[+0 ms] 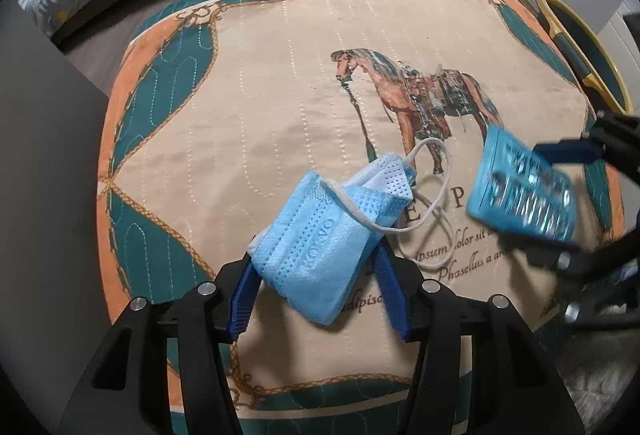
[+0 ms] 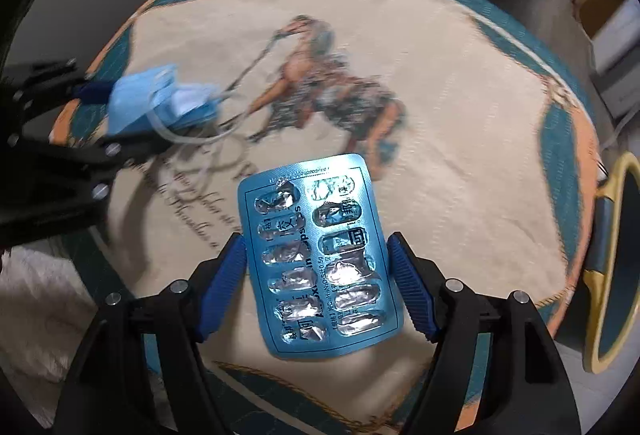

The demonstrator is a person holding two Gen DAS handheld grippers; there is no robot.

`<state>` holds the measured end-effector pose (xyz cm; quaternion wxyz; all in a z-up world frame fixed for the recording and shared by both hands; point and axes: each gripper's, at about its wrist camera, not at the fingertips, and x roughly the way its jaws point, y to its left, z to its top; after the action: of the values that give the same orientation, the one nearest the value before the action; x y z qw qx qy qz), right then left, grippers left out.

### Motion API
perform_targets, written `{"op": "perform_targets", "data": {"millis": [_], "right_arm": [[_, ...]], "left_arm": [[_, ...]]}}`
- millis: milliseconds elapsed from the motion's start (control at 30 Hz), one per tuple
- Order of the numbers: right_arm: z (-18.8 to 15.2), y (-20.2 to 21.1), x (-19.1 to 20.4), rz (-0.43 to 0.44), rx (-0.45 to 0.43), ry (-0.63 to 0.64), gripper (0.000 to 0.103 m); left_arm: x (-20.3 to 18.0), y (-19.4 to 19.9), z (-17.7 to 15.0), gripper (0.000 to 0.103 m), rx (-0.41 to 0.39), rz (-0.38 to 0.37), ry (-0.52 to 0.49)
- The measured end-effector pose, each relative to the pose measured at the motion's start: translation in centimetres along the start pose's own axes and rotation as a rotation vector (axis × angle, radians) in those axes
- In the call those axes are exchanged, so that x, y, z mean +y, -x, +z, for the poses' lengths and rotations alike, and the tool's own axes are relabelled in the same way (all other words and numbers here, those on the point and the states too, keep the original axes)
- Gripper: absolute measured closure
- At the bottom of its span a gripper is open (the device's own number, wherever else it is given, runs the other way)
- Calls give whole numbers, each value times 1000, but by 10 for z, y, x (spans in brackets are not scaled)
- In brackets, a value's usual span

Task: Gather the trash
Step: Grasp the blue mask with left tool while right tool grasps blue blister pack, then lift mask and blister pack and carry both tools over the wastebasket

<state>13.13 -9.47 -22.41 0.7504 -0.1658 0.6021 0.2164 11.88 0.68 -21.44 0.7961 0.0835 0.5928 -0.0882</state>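
Left wrist: fingers (image 1: 316,267) clamp mask (image 1: 320,235); right wrist: fingers (image 2: 316,275) clamp blister pack (image 2: 316,255)

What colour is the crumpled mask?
Light blue face mask, white inside; clearest in the left wrist view.

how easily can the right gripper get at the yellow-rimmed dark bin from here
Probably yes: the yellow-rimmed dark bin sits just past the horse-print mat's edge, nothing between, with the right gripper around the blue blister pack.
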Motion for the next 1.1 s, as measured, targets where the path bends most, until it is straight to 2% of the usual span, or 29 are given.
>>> {"op": "perform_targets", "data": {"millis": [367,600,733,833,1100], "right_arm": [[1,6,-44,-105,-2,-225,32],[7,17,-57,-86,-34,-280,32],[17,39,-66,-71,-62,-286,32],[11,55,-71,-52,-107,-297,32],[-1,129,-94,-84,-229,-272,32]], "left_arm": [[0,4,-5,53,-5,6,-18],[-7,2,2,59,-11,3,-26],[-11,6,4,69,-21,8,-36],[-12,9,10,72,-43,4,-29],[-31,24,28,73,-121,-13,-33]]}}
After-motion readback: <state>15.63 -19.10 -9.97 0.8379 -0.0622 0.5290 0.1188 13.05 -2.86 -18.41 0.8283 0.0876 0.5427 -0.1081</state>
